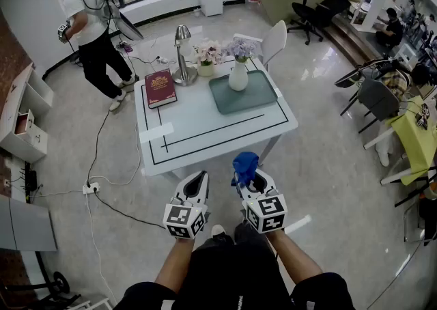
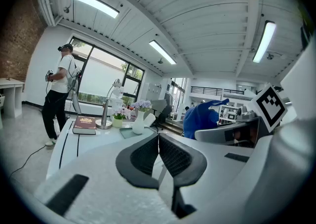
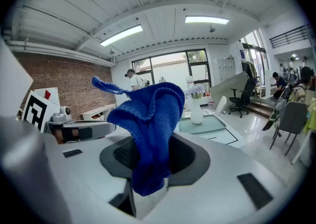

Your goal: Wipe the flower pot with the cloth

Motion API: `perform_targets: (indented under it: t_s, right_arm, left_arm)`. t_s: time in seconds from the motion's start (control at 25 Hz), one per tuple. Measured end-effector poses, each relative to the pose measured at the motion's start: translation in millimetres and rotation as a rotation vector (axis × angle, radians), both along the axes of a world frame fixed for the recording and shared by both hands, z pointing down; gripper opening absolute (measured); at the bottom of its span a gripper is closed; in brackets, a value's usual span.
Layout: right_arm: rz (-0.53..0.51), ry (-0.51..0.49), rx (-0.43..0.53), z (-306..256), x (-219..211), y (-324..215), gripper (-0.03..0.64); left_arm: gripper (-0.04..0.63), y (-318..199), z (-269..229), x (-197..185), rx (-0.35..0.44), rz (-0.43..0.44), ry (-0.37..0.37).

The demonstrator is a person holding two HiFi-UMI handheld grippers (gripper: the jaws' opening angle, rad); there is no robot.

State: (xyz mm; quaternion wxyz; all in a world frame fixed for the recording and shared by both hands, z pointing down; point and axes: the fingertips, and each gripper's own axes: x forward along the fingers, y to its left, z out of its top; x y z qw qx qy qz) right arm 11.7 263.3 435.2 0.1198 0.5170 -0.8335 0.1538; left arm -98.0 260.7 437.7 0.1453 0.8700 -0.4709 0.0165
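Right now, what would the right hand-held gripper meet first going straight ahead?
Probably the white vase on the tray; the right hand-held gripper seems above table height, depth unclear.

Bright, even light fills the room. Daylight enters through the far windows [image 2: 101,77], and strip lamps [image 2: 94,3] glow white on the ceiling in both gripper views. The glossy floor [image 1: 328,165] shows pale glare on the far right, and the tabletop [image 1: 205,134] throws only a faint, soft shadow. Both gripper views are fisheye, with black corners and bowed lines at the edges. The blue cloth [image 3: 148,134] close to the lens looks crisp; the head view is sharp.
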Motion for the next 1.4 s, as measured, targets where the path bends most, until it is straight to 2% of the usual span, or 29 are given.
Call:
perform_targets:
  t_s: [0.52, 0.76, 1.08, 1.24, 1.4]
  right_arm:
    - [0.015, -0.030, -0.002, 0.3, -2.6, -5.5, 0.138]
    - [0.030, -0.037, -0.029, 9.4, 3.6, -25.1, 0.138]
    - [0.041, -0.026, -0.052, 21.8, 24.8, -97.2, 0.138]
    - [0.037, -0.017, -0.055, 24.5, 30.5, -152.3, 0.138]
    - [0.026, 0.001, -0.070, 31.7, 41.5, -209.0, 0.138]
  left_arm:
    - [0.010, -6.4, 0.7, -4.1, -0.004, 0.015, 0.003]
    - [0.011, -32.3, 9.5, -3.6, -0.029, 0.015, 0.013]
    - [0.011, -103.9, 11.8, 19.4, -0.033, 0.031, -0.004]
    - [0.010, -156.4, 12.9, 30.3, -0.028, 0.046, -0.024]
    - [0.011, -215.1, 18.5, 39.3, -0.040, 0.025, -0.023]
